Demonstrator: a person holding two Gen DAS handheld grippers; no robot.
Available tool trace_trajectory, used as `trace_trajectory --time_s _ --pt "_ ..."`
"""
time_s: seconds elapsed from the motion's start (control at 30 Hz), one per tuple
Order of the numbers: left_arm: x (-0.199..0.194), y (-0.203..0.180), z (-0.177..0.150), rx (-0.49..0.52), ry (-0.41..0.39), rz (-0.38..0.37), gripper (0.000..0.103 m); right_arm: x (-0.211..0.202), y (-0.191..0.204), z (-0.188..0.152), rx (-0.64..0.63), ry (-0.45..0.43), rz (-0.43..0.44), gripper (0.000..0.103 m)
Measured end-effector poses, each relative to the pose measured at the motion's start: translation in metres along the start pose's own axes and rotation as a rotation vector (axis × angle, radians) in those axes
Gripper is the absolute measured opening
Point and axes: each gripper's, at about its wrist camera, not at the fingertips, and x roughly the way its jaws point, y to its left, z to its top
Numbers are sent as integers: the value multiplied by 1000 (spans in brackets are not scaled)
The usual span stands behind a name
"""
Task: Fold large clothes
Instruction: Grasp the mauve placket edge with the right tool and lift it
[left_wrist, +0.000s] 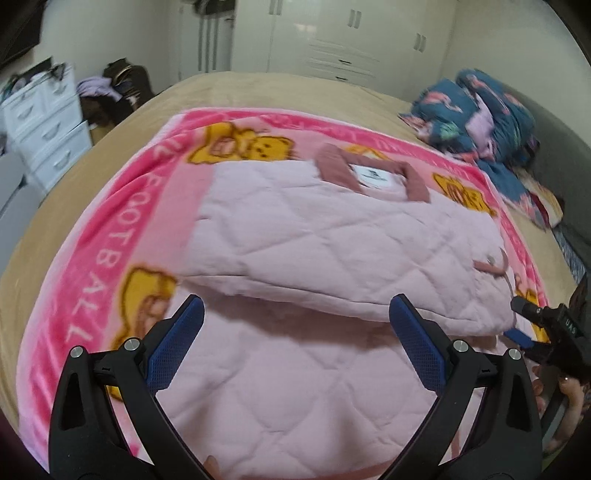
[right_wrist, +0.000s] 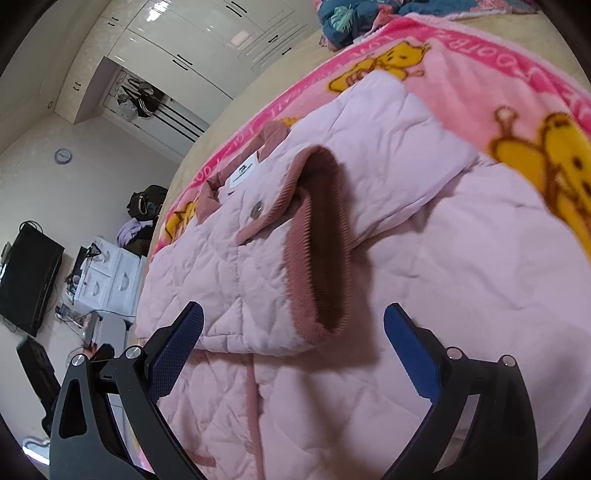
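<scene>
- Pink quilted jacket (left_wrist: 332, 236) lies on the cartoon-bear blanket (left_wrist: 92, 258), collar (left_wrist: 369, 166) at the far end, hem nearest the cameras.
- One sleeve is already laid across the body; its ribbed cuff (right_wrist: 317, 240) gapes upward in the right wrist view, near the snap button (right_wrist: 255, 210).
- Left claw (left_wrist: 295, 317) hovers over the near half, jaws spread wide, nothing held.
- Right claw (right_wrist: 293, 321) sits just short of the cuff, jaws equally wide, empty; it also shows at the right edge of the left view.
- Likely step: take the near hem and fold it toward the collar. Pinch both hem corners through all layers, lift evenly, keep the sleeve flat so it doesn't slide out.
- The quilting looks bulky, so the fold may spring back; press down after.
- Bed (left_wrist: 258, 88) beneath; crumpled blue bedding (left_wrist: 476, 122) at far right.
</scene>
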Motion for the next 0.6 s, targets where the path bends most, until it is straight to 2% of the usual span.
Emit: trace_trajectory --time_s 0.1,0.17,0.2,0.3,0.37,0.47,0.6 --pt "-1 20 0 -46 -5 -3 94 9 -1 4 19 -1 -16 95" --pt "-2 30 -1 -69 -12 4 94 13 -5 8 35 -1 -26 84" --pt "-2 35 -1 -80 -14 8 94 14 -6 9 43 -3 -27 81" --pt "1 46 -1 -109 -17 7 94 19 -6 11 37 -3 -18 62" --pt "1 52 -2 -124 -19 8 94 19 -3 11 8 -25 -26 43" --pt "3 57 -1 -133 -21 6 94 13 9 8 -84 -60 -23 29" --pt "5 61 2 -146 -26 0 94 3 29 16 -201 -80 -16 23"
